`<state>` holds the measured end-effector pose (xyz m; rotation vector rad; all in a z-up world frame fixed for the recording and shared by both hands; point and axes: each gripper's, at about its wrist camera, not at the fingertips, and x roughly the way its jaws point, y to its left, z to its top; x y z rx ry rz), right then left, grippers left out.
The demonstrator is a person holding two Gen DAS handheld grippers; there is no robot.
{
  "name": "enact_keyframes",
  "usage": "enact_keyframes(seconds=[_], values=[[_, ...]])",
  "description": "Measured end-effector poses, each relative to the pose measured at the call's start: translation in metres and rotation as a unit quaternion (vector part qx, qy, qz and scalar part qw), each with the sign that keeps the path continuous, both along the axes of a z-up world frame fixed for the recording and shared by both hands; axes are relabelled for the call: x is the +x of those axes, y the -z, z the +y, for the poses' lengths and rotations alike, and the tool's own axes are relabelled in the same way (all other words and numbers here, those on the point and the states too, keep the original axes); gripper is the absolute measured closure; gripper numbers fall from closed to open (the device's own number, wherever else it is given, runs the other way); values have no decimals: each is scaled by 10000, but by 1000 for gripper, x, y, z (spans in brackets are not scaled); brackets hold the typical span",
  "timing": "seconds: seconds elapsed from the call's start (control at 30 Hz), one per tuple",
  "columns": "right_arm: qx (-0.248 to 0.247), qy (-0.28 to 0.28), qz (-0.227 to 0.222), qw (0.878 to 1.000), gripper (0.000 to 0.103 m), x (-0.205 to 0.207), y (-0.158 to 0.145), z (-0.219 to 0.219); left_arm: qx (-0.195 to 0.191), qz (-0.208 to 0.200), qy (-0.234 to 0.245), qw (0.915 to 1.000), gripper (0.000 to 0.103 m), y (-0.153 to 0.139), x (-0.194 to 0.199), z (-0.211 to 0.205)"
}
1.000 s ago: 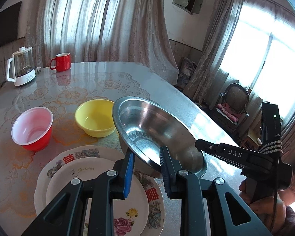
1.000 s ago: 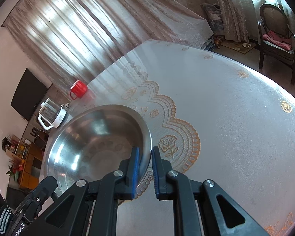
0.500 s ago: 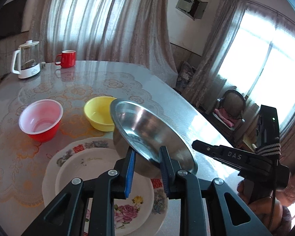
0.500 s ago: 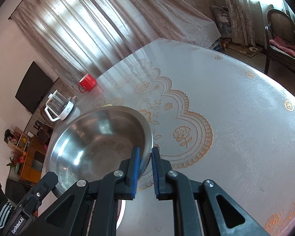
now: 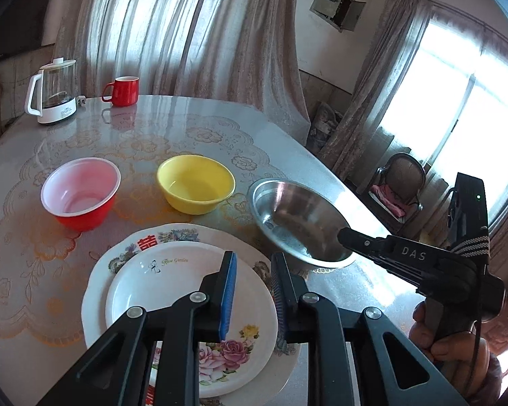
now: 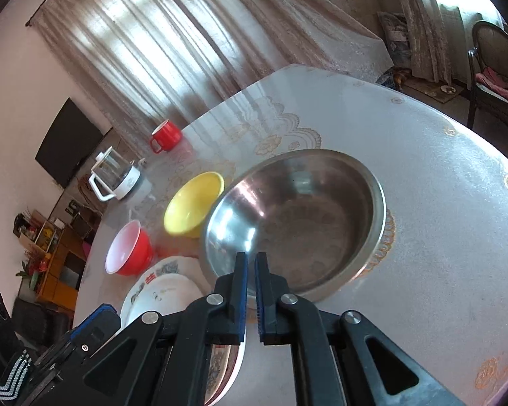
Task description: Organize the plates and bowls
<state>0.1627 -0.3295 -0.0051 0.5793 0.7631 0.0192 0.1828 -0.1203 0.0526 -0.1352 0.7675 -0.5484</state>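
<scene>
A steel bowl (image 5: 288, 216) (image 6: 304, 216) sits nearly level at the table's right, just past the plates. My right gripper (image 6: 251, 257) (image 5: 342, 233) is shut on its near rim. My left gripper (image 5: 253, 254) hovers over two stacked plates, a small white rose plate (image 5: 172, 287) on a larger floral plate (image 5: 125, 250). Its jaws are closing with nothing between them. A yellow bowl (image 5: 194, 182) (image 6: 193, 203) and a red bowl (image 5: 78, 189) (image 6: 127, 253) stand behind the plates (image 6: 166, 287).
A glass kettle (image 5: 52, 93) and a red mug (image 5: 122, 91) stand at the far edge of the table. The table's right edge runs close behind the steel bowl, with a chair (image 5: 403, 182) beyond it. A hand (image 5: 450, 338) holds the right gripper's handle.
The steel bowl was tilted above the plates, right at my left fingers. It has moved right and down beside the plates and levelled out, still held by the right gripper.
</scene>
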Motion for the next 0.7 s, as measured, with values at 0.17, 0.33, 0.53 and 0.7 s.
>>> enact_keyframes(seconds=[0.17,0.33,0.53,0.7], values=[[179,409,-135,9989,86,-9,-1,-30,56,208,103,9997,75,3,18,-14],[219,770,-6,9968,77,-4,6,-57,95,457,171,9988,62,10,42,-34],[291,864,205,9956,76,14,22,-73,190,758,186,9968,51,25,74,-56],[296,864,364,9952,76,29,35,-76,312,876,281,9953,51,36,92,-74]])
